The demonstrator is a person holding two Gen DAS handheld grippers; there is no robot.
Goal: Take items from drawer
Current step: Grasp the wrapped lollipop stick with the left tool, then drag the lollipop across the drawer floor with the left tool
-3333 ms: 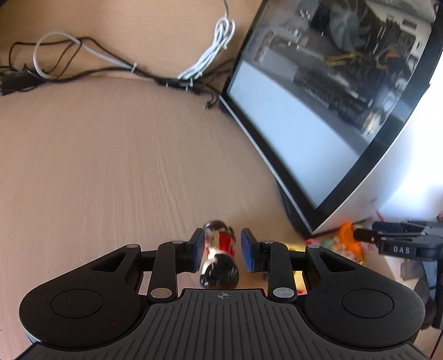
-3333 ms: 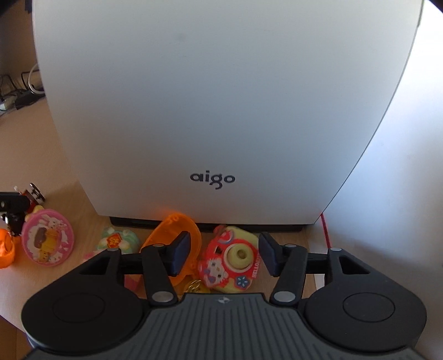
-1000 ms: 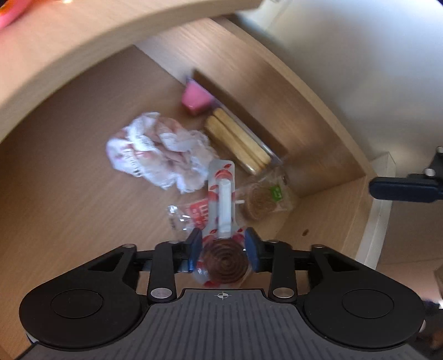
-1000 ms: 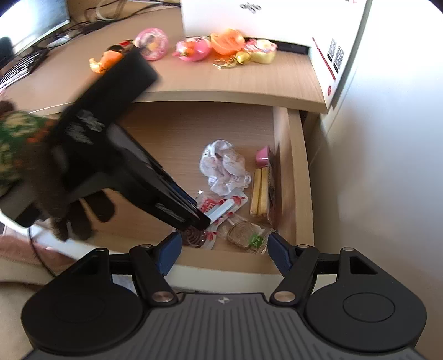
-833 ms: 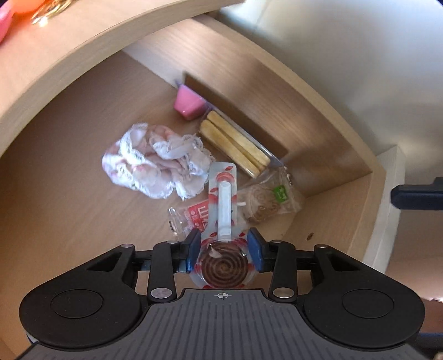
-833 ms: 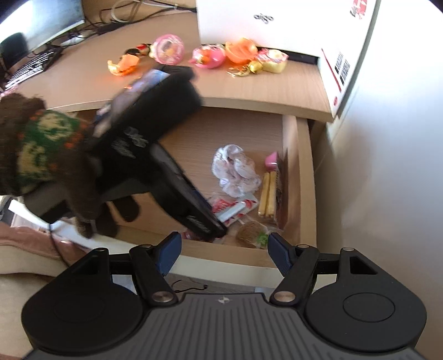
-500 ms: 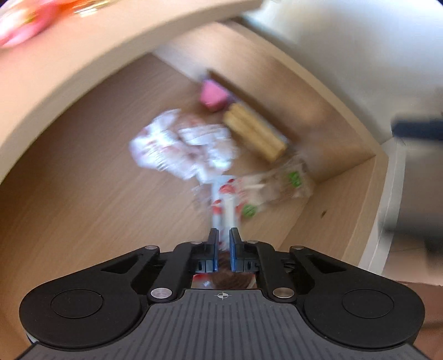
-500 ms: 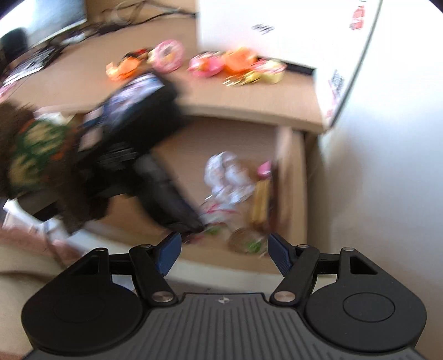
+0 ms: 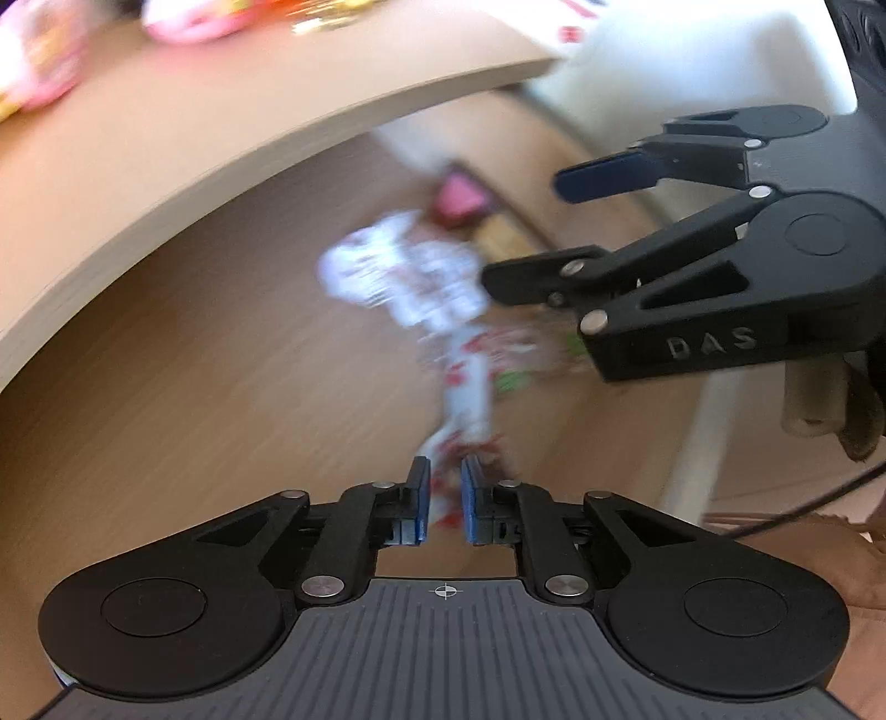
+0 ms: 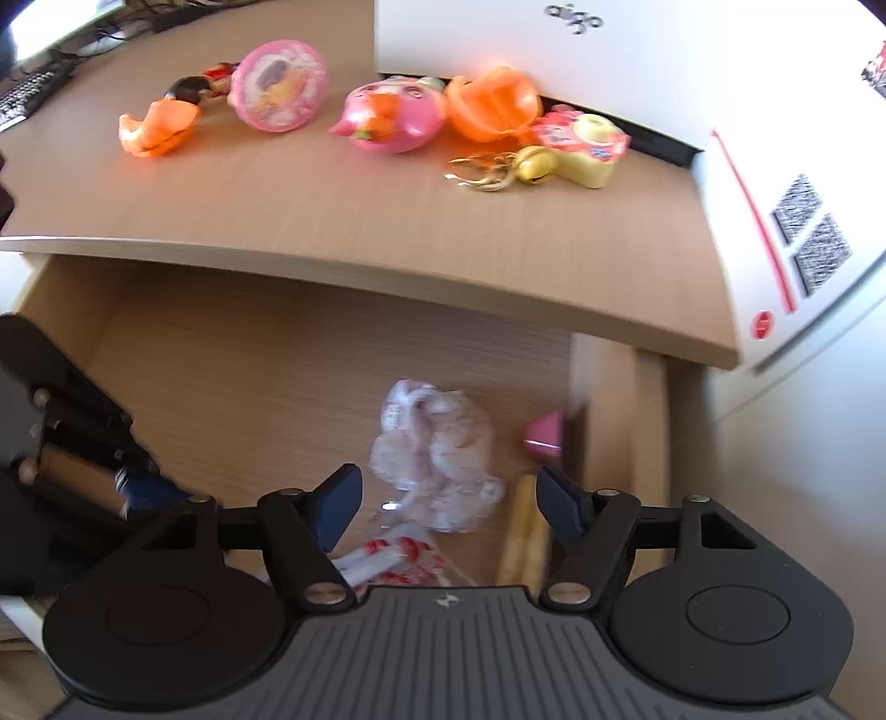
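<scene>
**A:** Left wrist view first. Anything changed since a second ago?

**B:** Plenty. Back then, left gripper point(image 9: 443, 498) spread wide around the brown spiral disc of the lollipop packet point(image 9: 465, 387). Now narrowed to a slit, pinching the packet's crinkly red-and-white film, jaws just easing apart. Packet trailing forward from the pads over the drawer point(image 9: 166, 387) floor, heavily blurred.

**A:** And the right gripper point(image 9: 523, 230)?

**B:** Only a blue tip at the frame's edge before. Now large at upper right, matte black with flat blue pads, spread apart, gripping nothing. Poised above the crumpled wrapper point(image 9: 410, 277), a white, wrinkled, puffy lump. Beyond that, a small pink block point(image 9: 457, 194) against the drawer's side wall.

**A:** Right wrist view?

**B:** Closer in than a second ago, with less of the left tool showing: just a dark shape at the left edge. Same open stance up front, framing the crumpled wrapper. Pale biscuit sticks point(image 10: 523, 531) near the right pad, long and straight. Red-and-white film of the packet low in the frame, partly behind the left finger.

**A:** Surfaces?

**B:** Smooth light wood grain on both drawer and desktop point(image 10: 332, 210). Up top, glossy plastic: a round pink toy point(image 10: 279, 86), an orange shell point(image 10: 490, 102), all beside a plain white box point(image 10: 498, 44).
</scene>
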